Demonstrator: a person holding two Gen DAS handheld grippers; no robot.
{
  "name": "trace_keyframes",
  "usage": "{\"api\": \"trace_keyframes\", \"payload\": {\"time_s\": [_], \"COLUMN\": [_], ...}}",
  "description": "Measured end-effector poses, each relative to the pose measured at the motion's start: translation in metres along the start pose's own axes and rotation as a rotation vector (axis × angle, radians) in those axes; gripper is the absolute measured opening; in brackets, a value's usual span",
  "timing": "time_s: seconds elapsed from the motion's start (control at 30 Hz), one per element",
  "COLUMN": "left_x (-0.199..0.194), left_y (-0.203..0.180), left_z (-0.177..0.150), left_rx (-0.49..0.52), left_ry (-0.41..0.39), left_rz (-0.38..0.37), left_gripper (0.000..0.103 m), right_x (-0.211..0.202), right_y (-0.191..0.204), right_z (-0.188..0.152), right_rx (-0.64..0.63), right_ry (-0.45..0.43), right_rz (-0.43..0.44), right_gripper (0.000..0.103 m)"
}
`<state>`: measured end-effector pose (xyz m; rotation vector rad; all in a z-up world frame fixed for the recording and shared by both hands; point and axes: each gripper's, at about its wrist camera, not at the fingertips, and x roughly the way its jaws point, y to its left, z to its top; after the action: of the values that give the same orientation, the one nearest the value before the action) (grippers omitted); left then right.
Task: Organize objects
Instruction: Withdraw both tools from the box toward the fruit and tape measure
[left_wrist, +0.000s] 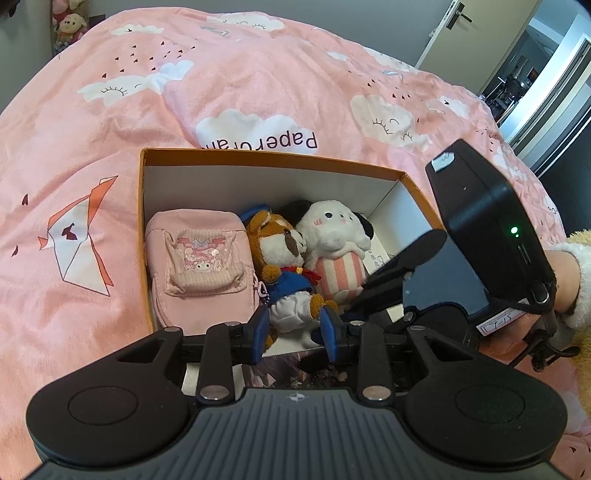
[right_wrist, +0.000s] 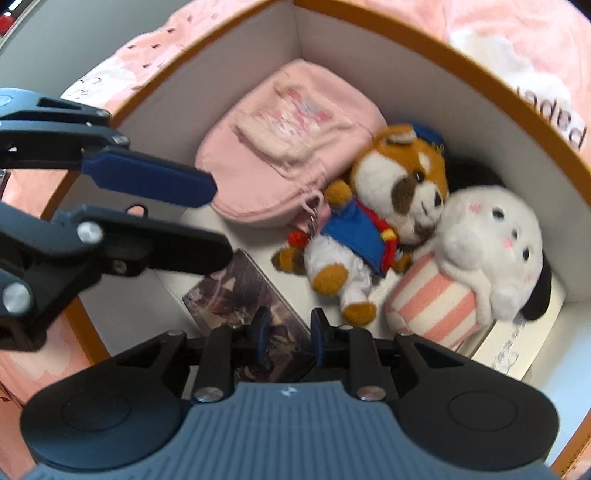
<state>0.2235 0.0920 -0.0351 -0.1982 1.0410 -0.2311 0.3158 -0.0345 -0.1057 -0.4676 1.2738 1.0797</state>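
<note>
Three soft things lie in the orange box (left_wrist: 142, 221) ahead of the left gripper (left_wrist: 295, 332): pink pouch (left_wrist: 199, 266), brown fox plush (left_wrist: 284, 258), white dog plush (left_wrist: 338, 240). Its fingers stand slightly apart, empty. Beside it, the right gripper (right_wrist: 288, 341), narrowly parted, hovers above a dark picture card (right_wrist: 236, 291), clamping nothing.

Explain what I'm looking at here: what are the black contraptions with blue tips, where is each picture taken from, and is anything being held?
These are two handheld grippers, one in each of a person's hands, each with a camera looking along its blue fingers. One picture is from the left gripper, the other from the right gripper. Both hang over an open orange box on a pink bedspread. Inside lie a pink pouch, a brown dog plush, a white plush and a dark printed card. Both grippers' jaws stand apart with nothing between them.
</note>
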Motion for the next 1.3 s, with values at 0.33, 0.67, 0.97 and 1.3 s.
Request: {"api": "trace_keyframes", "payload": {"time_s": [0.33, 0.67, 0.97, 1.3], "left_x": [-0.009, -0.016, -0.07, -0.085], "left_y": [0.003, 0.003, -0.021, -0.052], "left_z": [0.001, -0.002, -0.039, -0.1], "left_rx": [-0.017, -0.025, -0.016, 0.017], "left_ry": [-0.026, -0.043, -0.176, -0.225], "left_rz": [0.023, 0.011, 0.003, 0.103], "left_gripper": [0.035, 0.035, 0.035, 0.035], "right_x": [0.01, 0.007, -0.064, -0.113], "right_y": [0.016, 0.028, 0.046, 0.1], "right_z": [0.012, 0.013, -0.032, -0.101], "right_rx": [-0.028, -0.127, -0.022, 0.055], "right_ry": [-0.003, 0.016, -0.261, -0.578], "right_rz": [0.037, 0.015, -0.076, -0.205], "right_gripper": [0.027, 0.026, 0.027, 0.038]}}
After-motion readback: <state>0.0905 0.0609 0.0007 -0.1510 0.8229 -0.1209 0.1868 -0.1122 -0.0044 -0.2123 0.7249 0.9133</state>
